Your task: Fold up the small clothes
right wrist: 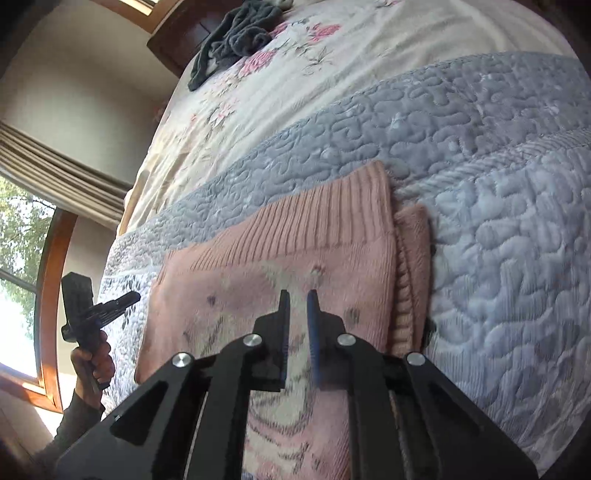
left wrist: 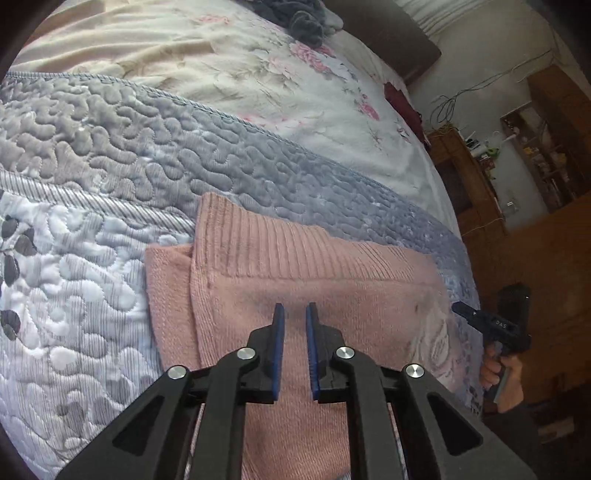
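The left gripper [left wrist: 295,314] hangs over the pink knitted sweater [left wrist: 295,269] with its blue-padded jaws a narrow gap apart and nothing between them; the right gripper [right wrist: 298,301] hangs over the same sweater, its jaws parted just as slightly and also empty. The sweater lies folded on a grey-blue quilted bedspread [left wrist: 92,155], ribbed hem at its far edge, a folded layer sticking out at one side, and a pale knitted pattern on its face in the right wrist view. Beyond the sweater, past the bedspread's corded border, a cream floral sheet [left wrist: 258,74] covers the rest of the bed, with a dark grey garment [right wrist: 236,33] crumpled at the far end by the dark headboard [left wrist: 388,37]. To one side of the sweater stand wooden shelves [left wrist: 546,147]; to the other, a wood-framed window [right wrist: 48,295] with a gathered curtain [right wrist: 55,173]. Each view shows the other gripper held in a hand [right wrist: 92,362] off the sweater's edge.
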